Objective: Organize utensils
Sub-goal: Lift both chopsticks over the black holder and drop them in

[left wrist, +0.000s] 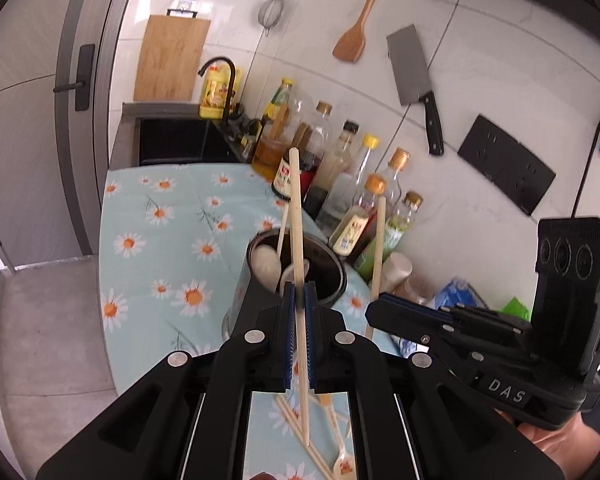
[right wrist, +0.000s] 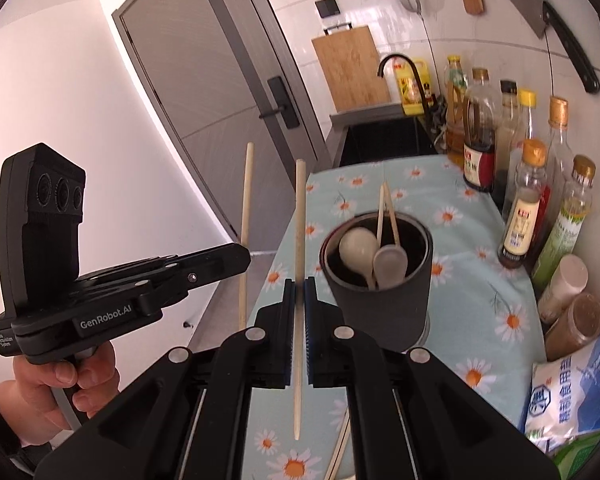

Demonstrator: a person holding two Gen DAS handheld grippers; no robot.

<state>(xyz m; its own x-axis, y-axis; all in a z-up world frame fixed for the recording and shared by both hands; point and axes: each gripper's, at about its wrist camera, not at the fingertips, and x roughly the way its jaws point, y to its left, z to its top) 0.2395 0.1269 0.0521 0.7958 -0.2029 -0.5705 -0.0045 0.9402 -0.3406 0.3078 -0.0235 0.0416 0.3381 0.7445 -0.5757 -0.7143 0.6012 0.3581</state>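
Observation:
A dark round utensil holder (left wrist: 324, 276) (right wrist: 380, 296) stands on the daisy tablecloth, holding two pale spoons (right wrist: 360, 252) and two thin chopsticks (right wrist: 386, 212). My left gripper (left wrist: 299, 292) is shut on a wooden chopstick (left wrist: 298, 232), held upright just in front of the holder. My right gripper (right wrist: 299, 288) is shut on another wooden chopstick (right wrist: 300, 240), upright, left of the holder. Each gripper shows in the other's view, the right one (left wrist: 384, 304) and the left one (right wrist: 236, 256), each holding its chopstick. More chopsticks and a spoon (left wrist: 332, 452) lie on the cloth below.
Several sauce and oil bottles (right wrist: 524, 208) line the wall right of the holder. Jars (right wrist: 572, 320) and a salt bag (right wrist: 568, 392) sit at the near right. A sink (right wrist: 384, 140) lies beyond the cloth. A cleaver (left wrist: 414, 80) and a spatula (left wrist: 354, 36) hang on the wall.

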